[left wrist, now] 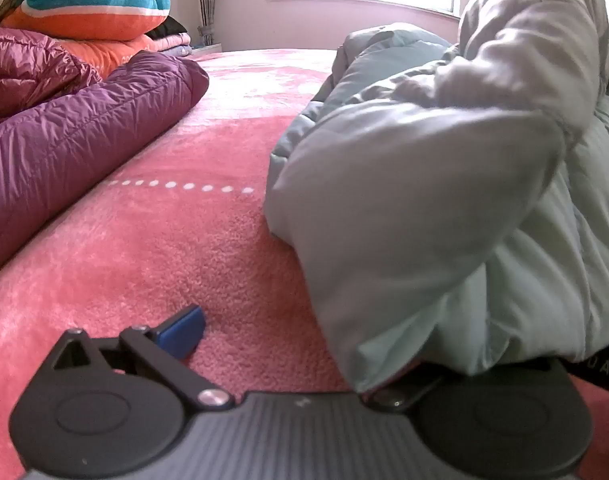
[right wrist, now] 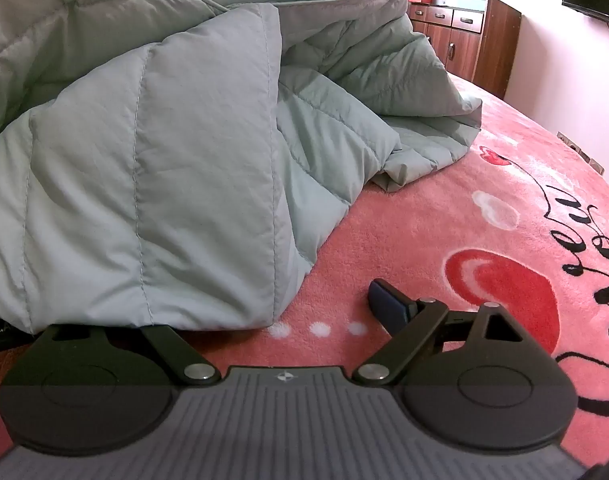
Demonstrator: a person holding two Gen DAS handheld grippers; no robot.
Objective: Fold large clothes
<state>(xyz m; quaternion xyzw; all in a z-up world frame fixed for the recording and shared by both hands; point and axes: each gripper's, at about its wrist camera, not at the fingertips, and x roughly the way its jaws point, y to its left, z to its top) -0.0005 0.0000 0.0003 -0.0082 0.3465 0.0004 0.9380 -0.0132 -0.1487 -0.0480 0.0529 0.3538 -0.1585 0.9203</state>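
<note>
Nearby, purple jacket (left wrist: 76,128) left; green jacket (left wrist: 444,208) covers right finger.

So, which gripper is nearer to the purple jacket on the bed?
Left. The purple jacket lies just ahead-left of the left gripper, across bare blanket. The right gripper sits beside the green jacket, and its view shows no purple jacket.
</note>
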